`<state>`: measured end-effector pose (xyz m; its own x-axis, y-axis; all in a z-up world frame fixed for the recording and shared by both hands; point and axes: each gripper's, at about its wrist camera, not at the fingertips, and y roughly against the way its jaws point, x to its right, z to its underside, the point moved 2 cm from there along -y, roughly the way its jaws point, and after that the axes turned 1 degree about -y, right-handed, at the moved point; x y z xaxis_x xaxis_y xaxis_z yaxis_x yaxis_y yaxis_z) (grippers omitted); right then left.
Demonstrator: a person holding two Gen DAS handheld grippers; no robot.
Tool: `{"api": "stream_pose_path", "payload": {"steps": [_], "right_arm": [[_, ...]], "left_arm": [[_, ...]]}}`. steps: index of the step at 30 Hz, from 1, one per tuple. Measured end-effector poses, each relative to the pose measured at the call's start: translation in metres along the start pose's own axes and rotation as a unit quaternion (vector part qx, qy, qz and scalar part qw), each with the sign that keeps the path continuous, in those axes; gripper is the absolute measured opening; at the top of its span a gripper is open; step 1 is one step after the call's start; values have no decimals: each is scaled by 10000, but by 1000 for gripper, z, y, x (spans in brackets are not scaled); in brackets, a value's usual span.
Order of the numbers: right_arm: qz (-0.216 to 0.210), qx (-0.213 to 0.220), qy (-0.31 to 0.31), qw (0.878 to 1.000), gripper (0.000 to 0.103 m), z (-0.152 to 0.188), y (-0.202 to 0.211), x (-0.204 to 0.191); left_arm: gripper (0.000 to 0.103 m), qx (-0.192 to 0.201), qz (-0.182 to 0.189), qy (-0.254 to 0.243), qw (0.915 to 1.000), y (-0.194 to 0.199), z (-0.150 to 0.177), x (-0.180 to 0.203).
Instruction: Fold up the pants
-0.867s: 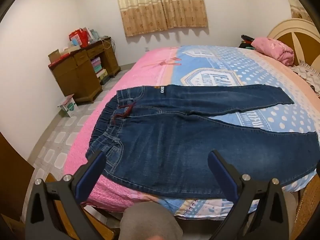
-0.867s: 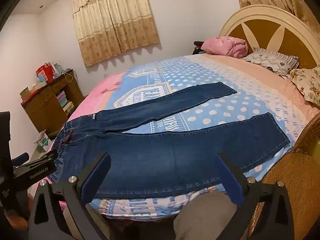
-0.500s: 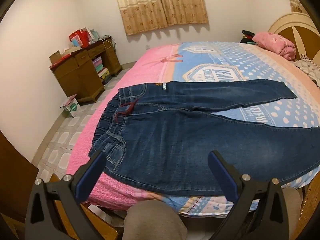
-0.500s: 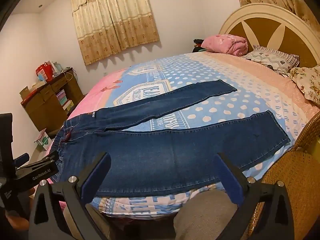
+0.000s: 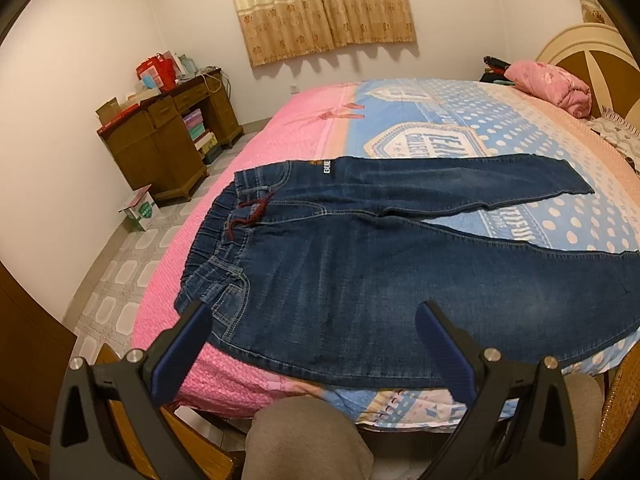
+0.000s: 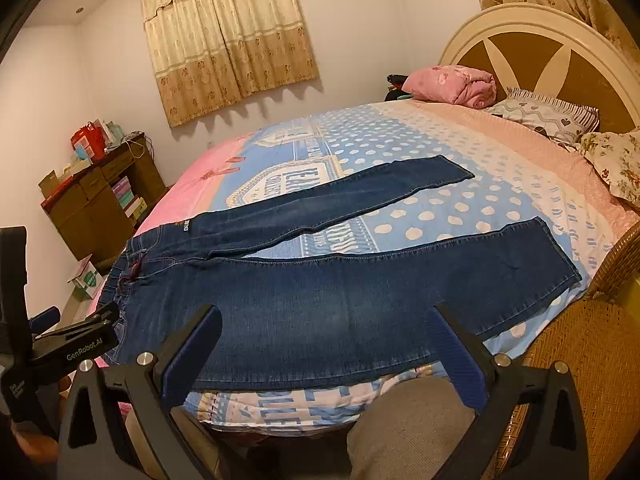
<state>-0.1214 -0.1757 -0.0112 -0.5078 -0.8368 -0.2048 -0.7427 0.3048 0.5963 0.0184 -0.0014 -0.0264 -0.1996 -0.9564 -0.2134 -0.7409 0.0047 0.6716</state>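
Note:
Dark blue jeans (image 5: 360,264) (image 6: 320,300) lie flat on the bed, waistband with a red drawstring (image 5: 252,216) to the left, both legs spread apart toward the right. My left gripper (image 5: 312,328) hovers open over the near hip and thigh, nothing between its blue pads. My right gripper (image 6: 324,332) is open above the near leg, empty as well. The left gripper's black body (image 6: 72,344) shows at the left edge of the right wrist view.
The bed (image 5: 460,120) carries a pink and blue dotted cover. A pink bundle (image 6: 452,84) and pillows (image 6: 552,112) lie by the headboard. A brown desk (image 5: 168,144) stands left on the tiled floor. A wicker chair (image 6: 580,352) is at right. A person's grey-clad knees (image 5: 304,440) sit below.
Both grippers have moved a little closer over the jeans, which now fill more of each view. The jeans lie unmoved and both jaws stay wide.

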Motion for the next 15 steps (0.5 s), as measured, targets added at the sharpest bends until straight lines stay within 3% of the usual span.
{"api": "stream_pose_path", "payload": {"steps": [15], "right_arm": [[7, -88, -87, 9999, 102, 4, -5, 5]], "left_arm": [[103, -81, 4, 20, 10000, -3, 2, -1]]}}
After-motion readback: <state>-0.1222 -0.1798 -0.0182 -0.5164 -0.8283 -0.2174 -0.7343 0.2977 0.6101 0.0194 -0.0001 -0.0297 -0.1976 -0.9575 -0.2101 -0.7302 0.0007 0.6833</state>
